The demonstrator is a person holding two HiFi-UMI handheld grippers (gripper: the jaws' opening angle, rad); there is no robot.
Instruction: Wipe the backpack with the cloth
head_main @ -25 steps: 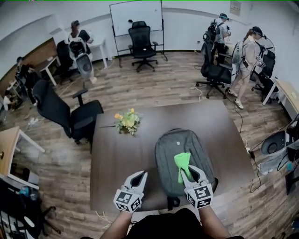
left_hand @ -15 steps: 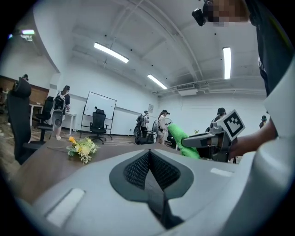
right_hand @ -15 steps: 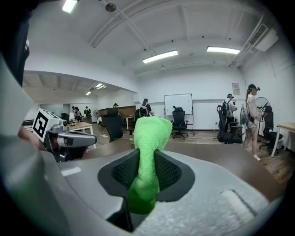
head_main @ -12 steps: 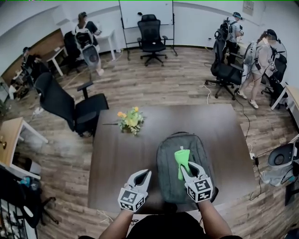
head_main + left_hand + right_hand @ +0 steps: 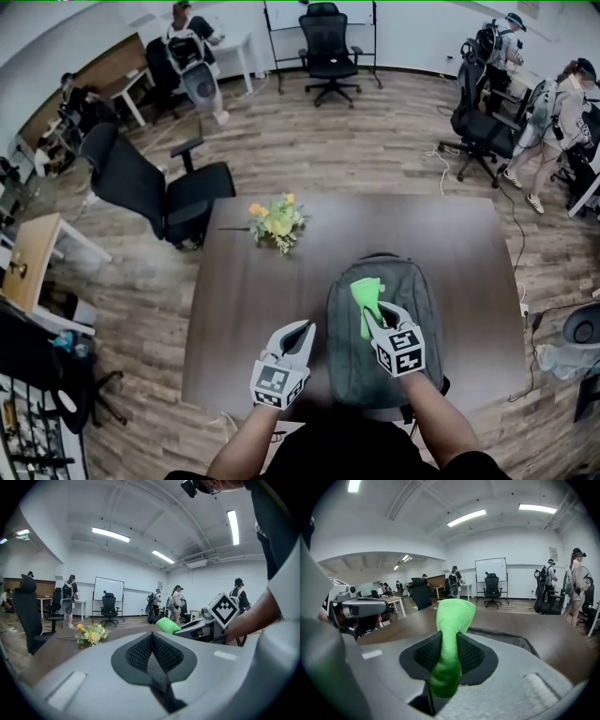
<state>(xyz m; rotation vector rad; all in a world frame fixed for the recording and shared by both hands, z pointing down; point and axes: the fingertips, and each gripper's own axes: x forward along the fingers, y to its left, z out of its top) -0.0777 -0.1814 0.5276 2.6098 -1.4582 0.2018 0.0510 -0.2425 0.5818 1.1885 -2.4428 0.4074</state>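
You are gripping the cloth in your right tongs over the backpack. Your left tongs are sitting closed and empty. The wiping is looking not started yet.

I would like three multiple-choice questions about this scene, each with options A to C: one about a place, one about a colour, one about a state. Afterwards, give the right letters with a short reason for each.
1. Where are the flowers relative to the backpack?
A. On top of it
B. Farther away, to its left
C. Nearer, to its right

2. What colour is the cloth?
A. Green
B. White
C. Red

3. What is the state of the left gripper?
A. Shut on the cloth
B. Wide open
C. Shut, holding nothing

Answers:
1 B: the head view shows them on the bare table, beyond the backpack and to its left.
2 A: it is bright green in every view.
3 C: its jaws meet with nothing between them. The cloth is in the right gripper.
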